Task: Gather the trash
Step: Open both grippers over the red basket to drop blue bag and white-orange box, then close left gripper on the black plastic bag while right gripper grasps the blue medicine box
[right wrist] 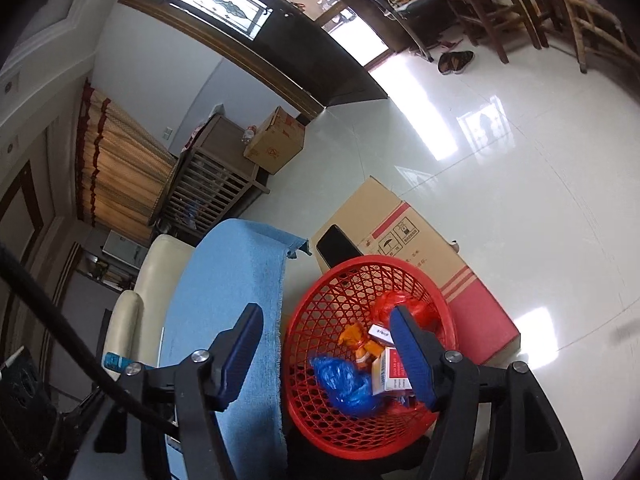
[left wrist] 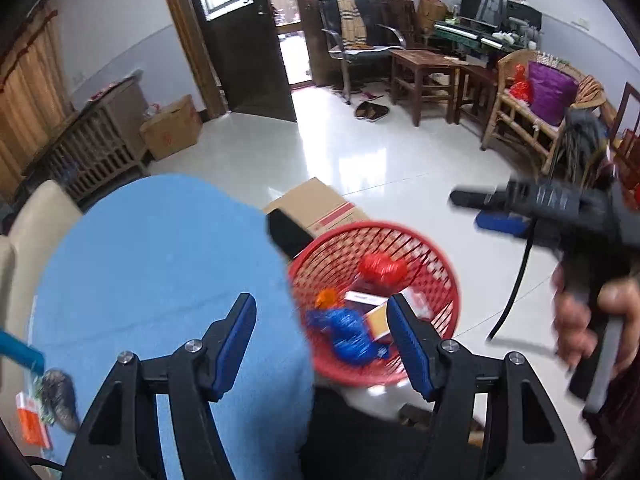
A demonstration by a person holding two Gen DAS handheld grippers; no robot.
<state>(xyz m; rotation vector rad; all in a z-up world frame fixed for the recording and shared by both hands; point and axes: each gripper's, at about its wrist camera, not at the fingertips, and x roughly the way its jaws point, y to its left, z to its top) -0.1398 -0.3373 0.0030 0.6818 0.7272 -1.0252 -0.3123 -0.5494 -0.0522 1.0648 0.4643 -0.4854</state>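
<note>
We see a red basket (right wrist: 370, 354) with a blue bag (right wrist: 348, 384) and small boxes (right wrist: 390, 372) inside. Both our left gripper (left wrist: 322, 344) and right gripper (right wrist: 326, 354) hang above the basket, fingers wide apart, holding nothing.

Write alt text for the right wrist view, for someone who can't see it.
An open, empty right tool hangs over a red mesh basket holding a crumpled blue bag, a red bag, orange wrappers and small cartons. A blue cloth lies to the left, with a cardboard box behind on a glossy white floor.
</note>
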